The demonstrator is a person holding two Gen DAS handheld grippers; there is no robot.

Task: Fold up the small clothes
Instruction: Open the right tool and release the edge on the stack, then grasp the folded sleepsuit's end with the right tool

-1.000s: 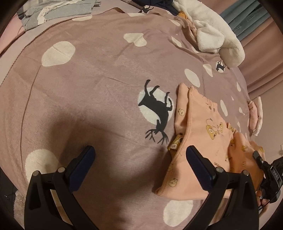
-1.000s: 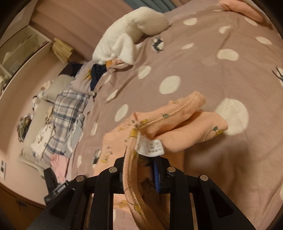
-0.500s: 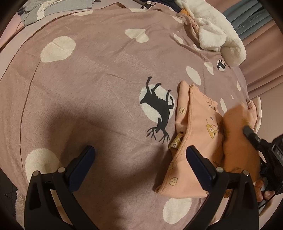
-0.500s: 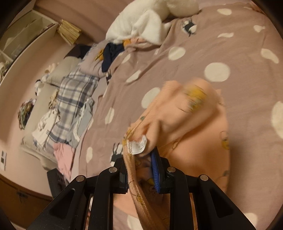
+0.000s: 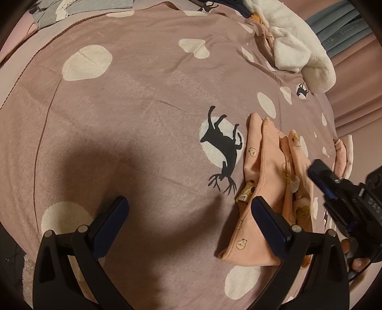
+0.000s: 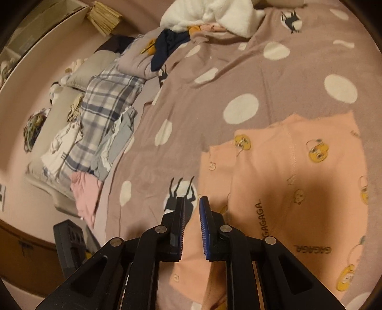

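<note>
Your right gripper [image 6: 191, 225] hangs over the near edge of the peach garment [image 6: 296, 190], fingers nearly together and pinching nothing, having just been closing, so the fold lies flat on the bed [image 6: 250, 76], while your left gripper [image 5: 188, 221] waits beside it, fingers spread and empty.

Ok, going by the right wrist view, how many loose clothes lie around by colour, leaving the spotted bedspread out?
Peach: 1, printed garment
White: 2, fluffy piece, crumpled piece
Navy: 1, navy piece
Plaid: 1, plaid piece
Pink: 1, pink piece
Grey: 1, grey piece
Total: 7 that can be told apart
</note>
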